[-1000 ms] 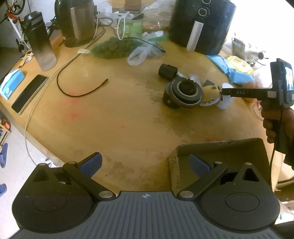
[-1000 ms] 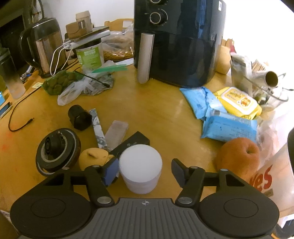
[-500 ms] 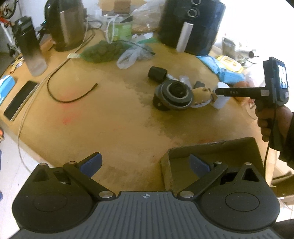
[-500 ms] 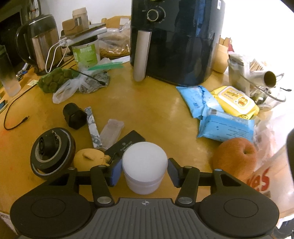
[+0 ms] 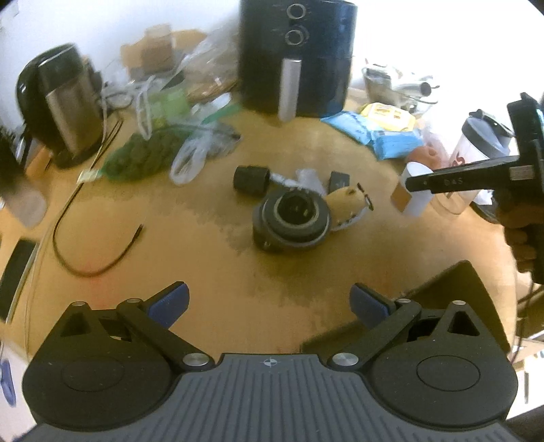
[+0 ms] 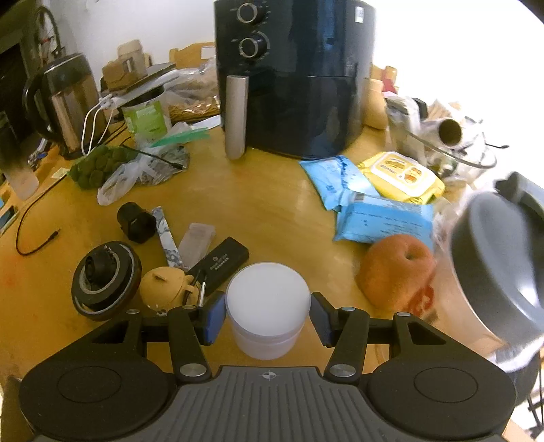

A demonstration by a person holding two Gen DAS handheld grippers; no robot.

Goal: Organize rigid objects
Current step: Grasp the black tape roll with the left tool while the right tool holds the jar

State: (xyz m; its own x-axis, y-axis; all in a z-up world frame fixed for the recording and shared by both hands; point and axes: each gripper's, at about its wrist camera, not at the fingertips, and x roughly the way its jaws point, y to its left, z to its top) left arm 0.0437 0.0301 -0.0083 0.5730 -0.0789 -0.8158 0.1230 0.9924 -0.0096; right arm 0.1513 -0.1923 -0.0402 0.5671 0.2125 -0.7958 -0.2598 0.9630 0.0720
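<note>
Lifted since the earlier frame: white jar (image 6: 268,307) now clear of the bench (image 6: 272,210).
Your right gripper (image 6: 268,318) fingers clamp the jar's sides for carrying; left gripper (image 5: 268,302) fingers wide, empty.

- The bench (image 6: 272,204) is of yellow wood, with a worn dull patch.
- A white wall (image 6: 153,27) stands behind.
- Strong light comes from the right side.

Your shaker cup (image 6: 493,282) smears with blur at the right edge of the right wrist view, its print unreadable. In the left wrist view the kettle (image 5: 64,105) and bags (image 5: 163,149) are blurred. The box (image 5: 455,299) sits half hidden behind your left gripper's (image 5: 268,301) linkage. The jar's (image 6: 268,307) base is hidden below the fingers (image 6: 214,318).
</note>
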